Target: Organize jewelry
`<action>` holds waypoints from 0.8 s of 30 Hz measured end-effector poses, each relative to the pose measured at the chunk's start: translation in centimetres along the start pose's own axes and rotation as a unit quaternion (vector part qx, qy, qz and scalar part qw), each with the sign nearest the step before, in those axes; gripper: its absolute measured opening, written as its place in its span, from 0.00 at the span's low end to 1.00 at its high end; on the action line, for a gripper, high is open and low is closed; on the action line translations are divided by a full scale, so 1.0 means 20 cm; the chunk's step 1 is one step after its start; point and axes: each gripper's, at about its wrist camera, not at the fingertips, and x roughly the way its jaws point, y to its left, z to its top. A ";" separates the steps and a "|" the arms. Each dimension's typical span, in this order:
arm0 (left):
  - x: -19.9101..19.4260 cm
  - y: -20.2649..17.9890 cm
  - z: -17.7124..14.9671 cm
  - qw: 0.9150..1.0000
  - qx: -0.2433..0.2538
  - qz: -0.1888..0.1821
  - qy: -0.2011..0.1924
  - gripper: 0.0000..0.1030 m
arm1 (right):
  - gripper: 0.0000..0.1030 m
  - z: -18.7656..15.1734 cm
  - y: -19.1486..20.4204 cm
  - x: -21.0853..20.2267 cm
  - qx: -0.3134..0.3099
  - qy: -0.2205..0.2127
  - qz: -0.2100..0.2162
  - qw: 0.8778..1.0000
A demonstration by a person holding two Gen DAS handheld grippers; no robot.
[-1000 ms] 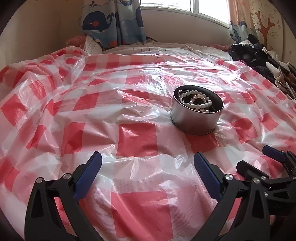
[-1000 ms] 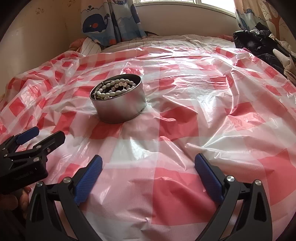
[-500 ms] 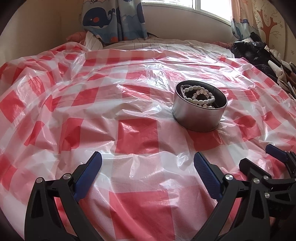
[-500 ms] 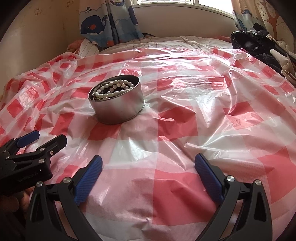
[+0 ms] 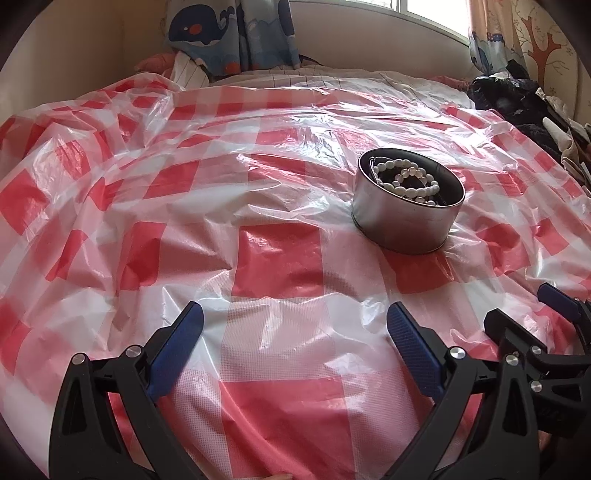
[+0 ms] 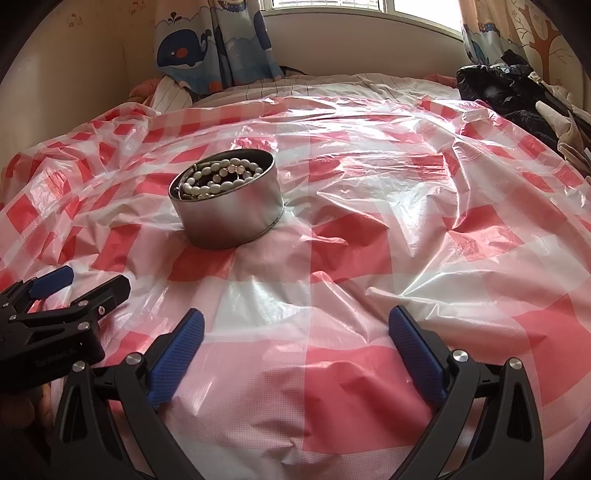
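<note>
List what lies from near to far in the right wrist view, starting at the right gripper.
Right gripper → checked plastic sheet → tin holding pearl beads → striped bedding → whale curtain → window.

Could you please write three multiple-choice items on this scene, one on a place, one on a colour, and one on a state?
1. Where do the pearl beads lie?
A. On the sheet
B. In the tin
C. In a hand-held gripper

2. What colours is the checked sheet?
A. Blue and white
B. Green and yellow
C. Red and white

3. How does the left hand-held gripper stand?
A. Open and empty
B. Shut on the beads
C. Shut on the tin

Answers: 1 B, the strands coil inside the tin's rim; 2 C, red and white squares cover the sheet; 3 A, its blue pads stand wide apart with only sheet between them.
</note>
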 end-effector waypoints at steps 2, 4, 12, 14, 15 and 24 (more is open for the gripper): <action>0.01 0.00 0.00 1.000 -0.001 -0.001 0.005 0.93 | 0.93 0.00 0.00 0.00 -0.001 0.001 -0.001 1.000; 0.01 0.00 0.00 1.000 -0.001 0.000 0.006 0.93 | 0.93 0.00 0.00 0.00 0.000 0.001 -0.001 1.000; 0.01 0.00 -0.01 1.000 -0.002 0.002 0.011 0.93 | 0.93 0.00 -0.04 -0.03 0.025 -0.022 -0.009 0.999; 0.00 0.00 -0.02 1.000 -0.002 0.004 0.010 0.93 | 0.93 0.00 -0.07 -0.04 0.039 -0.026 -0.008 0.999; 0.00 0.00 -0.02 1.000 -0.002 0.005 0.009 0.93 | 0.93 0.00 -0.07 -0.03 0.040 -0.022 -0.008 0.999; -0.02 0.00 -0.03 1.000 -0.003 0.021 -0.004 0.93 | 0.93 0.00 -0.01 0.00 0.008 -0.002 -0.024 1.000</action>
